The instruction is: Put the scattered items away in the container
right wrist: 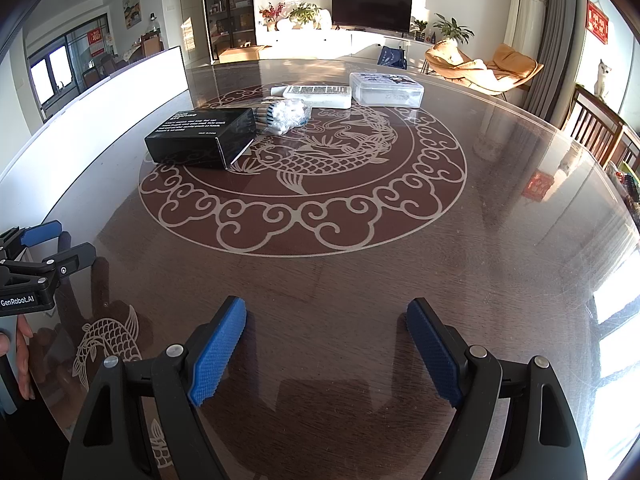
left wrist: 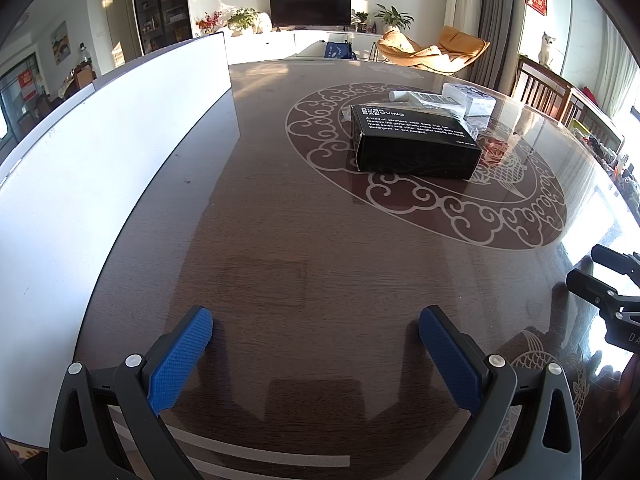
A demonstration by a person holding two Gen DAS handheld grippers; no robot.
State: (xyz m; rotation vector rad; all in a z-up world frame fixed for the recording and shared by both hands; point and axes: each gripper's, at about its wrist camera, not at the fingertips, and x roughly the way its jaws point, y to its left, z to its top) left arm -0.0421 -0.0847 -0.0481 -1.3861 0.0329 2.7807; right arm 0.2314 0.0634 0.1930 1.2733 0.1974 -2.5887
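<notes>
The right gripper [right wrist: 326,350] hangs wide apart over the dark table [right wrist: 360,280], well before the black box [right wrist: 200,138], bagged cotton swabs [right wrist: 286,114], white tube [right wrist: 316,95] and clear plastic case [right wrist: 386,89].

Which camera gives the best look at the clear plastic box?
The right wrist view: the clear plastic box shows whole, lid and front wall unobstructed. In the left wrist view it sits partly hidden behind the other items.

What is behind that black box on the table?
Right behind the black box lies a clear bag of small white items, touching its far end. Farther back are a white labelled tube and a clear plastic case. The bag's contents are too blurred to identify.
</notes>
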